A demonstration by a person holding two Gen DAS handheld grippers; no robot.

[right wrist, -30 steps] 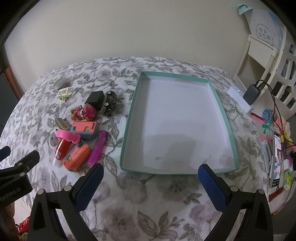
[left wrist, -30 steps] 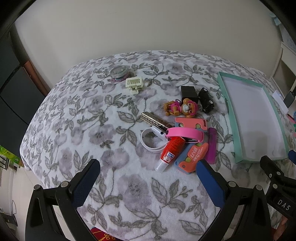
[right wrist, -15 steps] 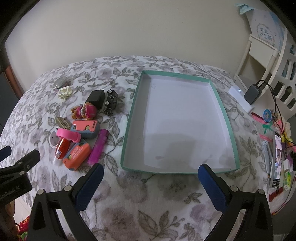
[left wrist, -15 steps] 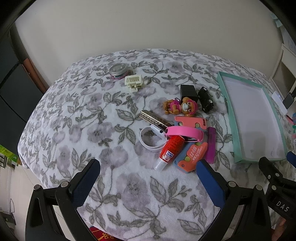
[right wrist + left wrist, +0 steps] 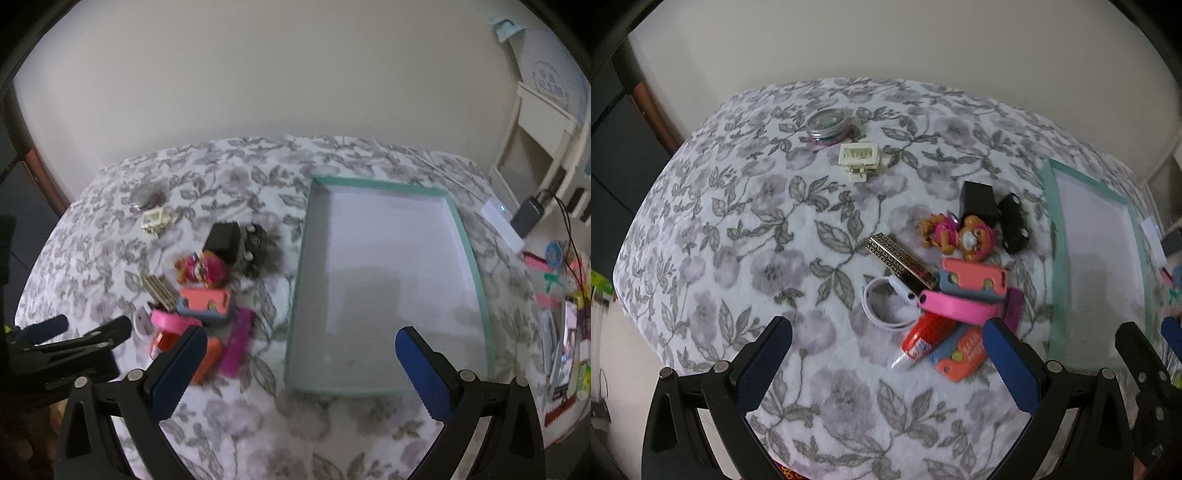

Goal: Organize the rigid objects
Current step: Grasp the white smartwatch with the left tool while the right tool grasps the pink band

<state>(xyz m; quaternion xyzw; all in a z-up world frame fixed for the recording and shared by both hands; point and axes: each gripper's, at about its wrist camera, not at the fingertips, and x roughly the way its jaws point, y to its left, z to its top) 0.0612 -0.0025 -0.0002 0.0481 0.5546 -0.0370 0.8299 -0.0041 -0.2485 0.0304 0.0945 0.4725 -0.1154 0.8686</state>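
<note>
Floral bedspread [image 5: 746, 229] under plain wall. Left claw [image 5: 886, 358] spread, empty, nearest pile: glue tube [image 5: 923, 339] just ahead, long axis running ahead-right. Right claw [image 5: 295, 363] spread, empty, over near rim of empty tray [image 5: 476, 266]. Hair clip [image 5: 858, 158] and tin [image 5: 827, 123] far, well apart.

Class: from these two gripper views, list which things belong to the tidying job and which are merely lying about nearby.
Belonging to the job:
teal tray
glue tube
pink band
toy pup
gold bar
cream clip
round tin
left gripper
right gripper

Lying about:
power bank
white shelf
</note>
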